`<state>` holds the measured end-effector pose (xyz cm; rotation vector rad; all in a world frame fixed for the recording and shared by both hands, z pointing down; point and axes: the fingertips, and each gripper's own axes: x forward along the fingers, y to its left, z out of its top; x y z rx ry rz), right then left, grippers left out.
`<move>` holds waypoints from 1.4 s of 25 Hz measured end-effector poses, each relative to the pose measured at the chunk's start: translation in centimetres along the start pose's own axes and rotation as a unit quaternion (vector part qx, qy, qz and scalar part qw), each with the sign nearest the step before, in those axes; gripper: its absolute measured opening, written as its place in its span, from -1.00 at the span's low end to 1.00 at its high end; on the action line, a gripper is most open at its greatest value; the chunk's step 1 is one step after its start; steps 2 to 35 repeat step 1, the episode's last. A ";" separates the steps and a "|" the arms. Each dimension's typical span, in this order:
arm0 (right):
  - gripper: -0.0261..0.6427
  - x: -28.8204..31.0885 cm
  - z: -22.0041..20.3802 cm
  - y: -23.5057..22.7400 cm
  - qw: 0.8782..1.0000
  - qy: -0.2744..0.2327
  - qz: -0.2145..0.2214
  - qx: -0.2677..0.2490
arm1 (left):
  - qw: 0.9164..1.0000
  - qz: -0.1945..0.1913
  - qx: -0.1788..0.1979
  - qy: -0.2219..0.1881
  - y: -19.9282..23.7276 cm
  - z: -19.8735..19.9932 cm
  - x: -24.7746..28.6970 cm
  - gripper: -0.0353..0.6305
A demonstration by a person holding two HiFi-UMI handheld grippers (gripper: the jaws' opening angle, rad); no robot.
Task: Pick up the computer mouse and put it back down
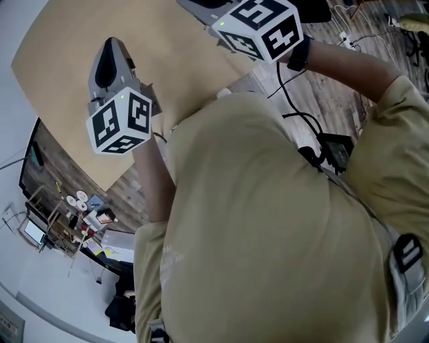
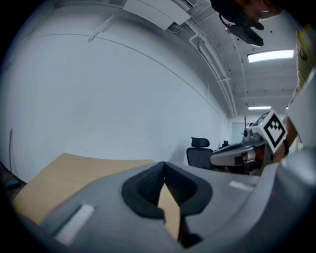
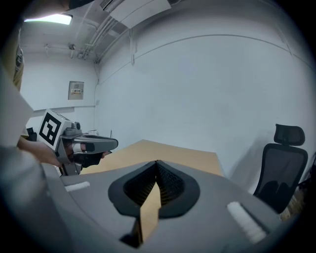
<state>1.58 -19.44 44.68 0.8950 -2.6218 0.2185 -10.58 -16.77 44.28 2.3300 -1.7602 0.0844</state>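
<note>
No computer mouse shows in any view. In the head view my torso fills the middle. My left gripper (image 1: 110, 47) hangs over the tan table (image 1: 181, 67) at the left, and my right gripper (image 1: 201, 8) reaches over the table's far side at the top edge. In the left gripper view the left gripper (image 2: 164, 165) has its jaws touching with nothing between them, above the table (image 2: 69, 173). In the right gripper view the right gripper (image 3: 156, 163) is likewise shut and empty over the table (image 3: 173, 154). Each gripper view shows the other gripper from the side.
A black office chair (image 3: 284, 158) stands beside the table, also seen as a chair (image 2: 199, 148) by the white wall. Cables and a black power brick (image 1: 335, 151) lie on the wooden floor at the right. A cluttered cart (image 1: 74, 214) stands at the lower left.
</note>
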 end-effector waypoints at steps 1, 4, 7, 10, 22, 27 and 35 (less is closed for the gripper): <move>-0.91 -0.3 -0.1 -0.1 1.000 0.003 -0.001 -0.003 | 1.000 -0.001 -0.001 0.002 -0.1 -0.3 -0.1 -0.89; -0.91 -0.3 -0.1 -0.1 1.000 0.003 -0.001 -0.003 | 1.000 -0.001 -0.001 0.002 -0.1 -0.3 -0.1 -0.89; -0.91 -0.3 -0.1 -0.1 1.000 0.003 -0.001 -0.003 | 1.000 -0.001 -0.001 0.002 -0.1 -0.3 -0.1 -0.89; -0.91 -0.3 -0.1 -0.1 1.000 0.003 -0.001 -0.003 | 1.000 -0.001 -0.001 0.002 -0.1 -0.3 -0.1 -0.89; -0.91 -0.3 -0.1 -0.1 1.000 0.003 -0.001 -0.003 | 1.000 -0.001 -0.001 0.002 -0.1 -0.3 -0.1 -0.89; -0.91 -0.3 -0.1 -0.1 1.000 0.003 -0.001 -0.003 | 1.000 -0.001 -0.001 0.002 -0.1 -0.3 -0.1 -0.89; -0.91 -0.3 -0.1 -0.1 1.000 0.003 -0.001 -0.003 | 1.000 -0.001 -0.001 0.002 -0.1 -0.3 -0.1 -0.89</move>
